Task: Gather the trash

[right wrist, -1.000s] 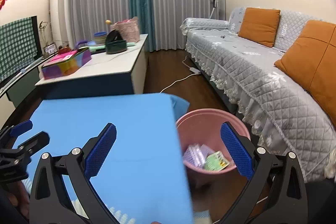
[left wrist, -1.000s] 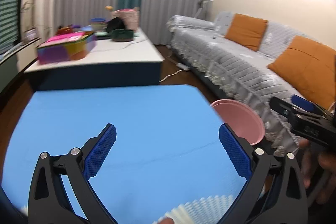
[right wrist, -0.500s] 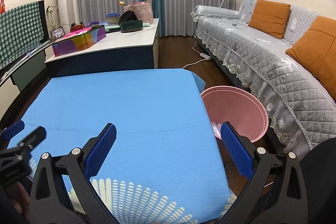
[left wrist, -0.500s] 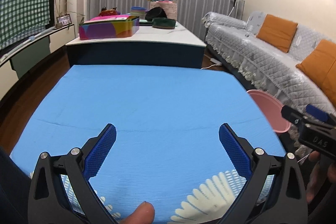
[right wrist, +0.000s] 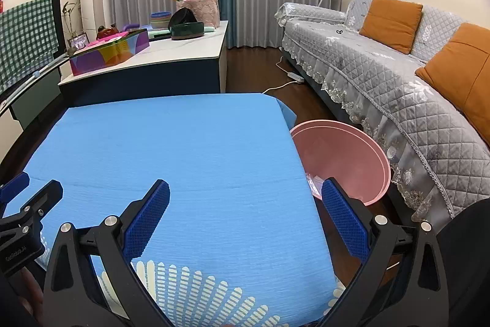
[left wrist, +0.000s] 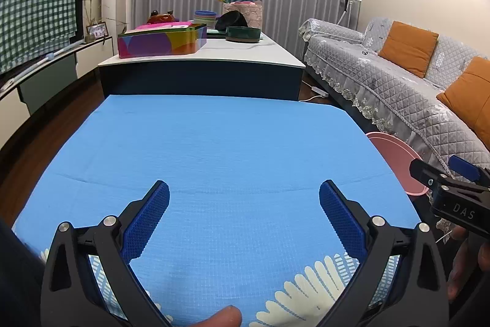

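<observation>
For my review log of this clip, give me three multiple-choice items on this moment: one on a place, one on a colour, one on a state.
1. Where does the pink bin stand?
A. on the blue cloth
B. on the floor between the cloth-covered table and the sofa
C. on the white table

2. What colour are the sofa cushions?
A. orange
B. green
C. white

3. How do the jaws of the right gripper stand?
A. shut on a wrapper
B. shut on nothing
C. open, holding nothing

Answers: 1 B, its rim sits below the blue cloth edge, beside the grey sofa. 2 A, both cushions show orange. 3 C, the blue pads stand wide apart with only cloth between them.
</observation>
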